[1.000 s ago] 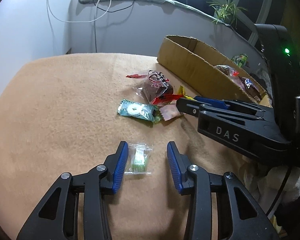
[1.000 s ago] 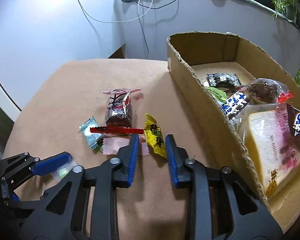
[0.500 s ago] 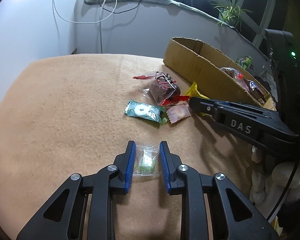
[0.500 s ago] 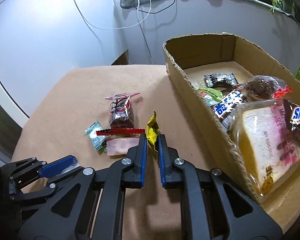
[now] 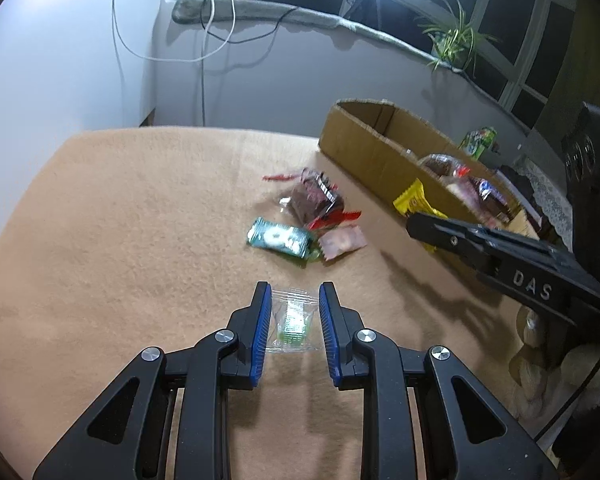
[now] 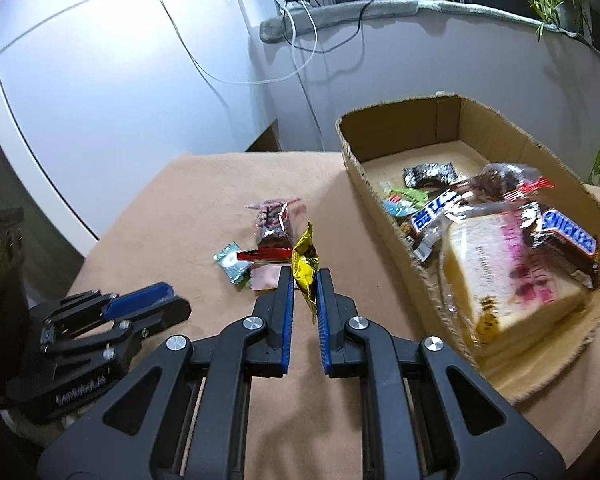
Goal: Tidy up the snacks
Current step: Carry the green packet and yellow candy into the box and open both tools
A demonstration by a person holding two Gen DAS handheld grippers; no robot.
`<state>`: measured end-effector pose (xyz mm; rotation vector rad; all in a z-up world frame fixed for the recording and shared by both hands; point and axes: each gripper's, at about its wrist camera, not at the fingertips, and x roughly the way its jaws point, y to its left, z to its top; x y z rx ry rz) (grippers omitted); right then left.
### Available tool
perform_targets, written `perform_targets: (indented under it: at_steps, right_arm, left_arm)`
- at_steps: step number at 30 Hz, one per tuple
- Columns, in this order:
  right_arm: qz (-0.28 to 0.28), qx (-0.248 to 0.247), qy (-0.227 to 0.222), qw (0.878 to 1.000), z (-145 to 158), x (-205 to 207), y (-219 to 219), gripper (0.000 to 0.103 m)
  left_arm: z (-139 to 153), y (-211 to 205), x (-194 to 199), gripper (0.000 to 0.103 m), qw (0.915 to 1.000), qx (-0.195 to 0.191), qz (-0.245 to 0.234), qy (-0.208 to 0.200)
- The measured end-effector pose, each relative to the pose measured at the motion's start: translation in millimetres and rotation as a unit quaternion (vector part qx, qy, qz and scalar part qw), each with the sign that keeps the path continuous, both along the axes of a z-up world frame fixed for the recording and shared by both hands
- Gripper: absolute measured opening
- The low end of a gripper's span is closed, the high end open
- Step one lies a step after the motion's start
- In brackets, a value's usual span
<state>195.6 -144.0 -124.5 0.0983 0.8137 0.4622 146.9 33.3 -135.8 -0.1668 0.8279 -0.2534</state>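
A table covered in a tan, felt-like cloth with a rounded edge is recorded. The left tool, of black plastic with ribbed blue pads, is closed on a small clear sachet holding a pale green block; the crinkled film is pinched between both pads, over the near middle of the table. The right tool, of the same make, is clamped on a yellow foil packet, which is held edgewise between the pads and stands up above them, clear of the cloth, just beside the near long wall of a cardboard box. The box, of brown corrugated board with ragged cut edges, is placed along the right side of the table. Within it are listed a slice of white bread in clear wrap, a Snickers bar, a blue-and-white bar, a black-and-silver foil packet, a green wrapper and a dark round cake in clear film. Near the middle of the table a loose cluster is found: a dark cake in clear film with red print, a flat teal wrapper with a white ring, a pink square sachet and a thin red strip, touching or overlapping one another.
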Motion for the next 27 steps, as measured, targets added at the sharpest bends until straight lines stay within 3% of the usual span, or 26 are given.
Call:
perform_targets:
  at_steps: [12,20,23,27]
  right_arm:
    - [-0.029,0.01,-0.043,0.999,43.4,-22.2,-60.2,0.011]
    - [-0.068,0.016,-0.042,0.997,42.4,-14.2,-103.7,0.011]
    - [-0.074,0.017,-0.038,0.996,39.0,-12.3,-114.3,0.011]
    - [-0.075,0.013,-0.036,0.996,34.7,-8.7,-120.6,0.011]
  left_arm:
    - [46.5,-24.0,32.2,0.023,0.9984,-0.033,-0.005,-0.046]
    - [65.9,-56.4,72.9,0.023,0.9975,-0.024,-0.029,-0.06]
    - [65.1,-65.3,90.9,0.023,0.9977,-0.032,-0.032,-0.052]
    - [60.2,-80.4,113.1,0.023,0.9984,-0.014,-0.034,-0.044]
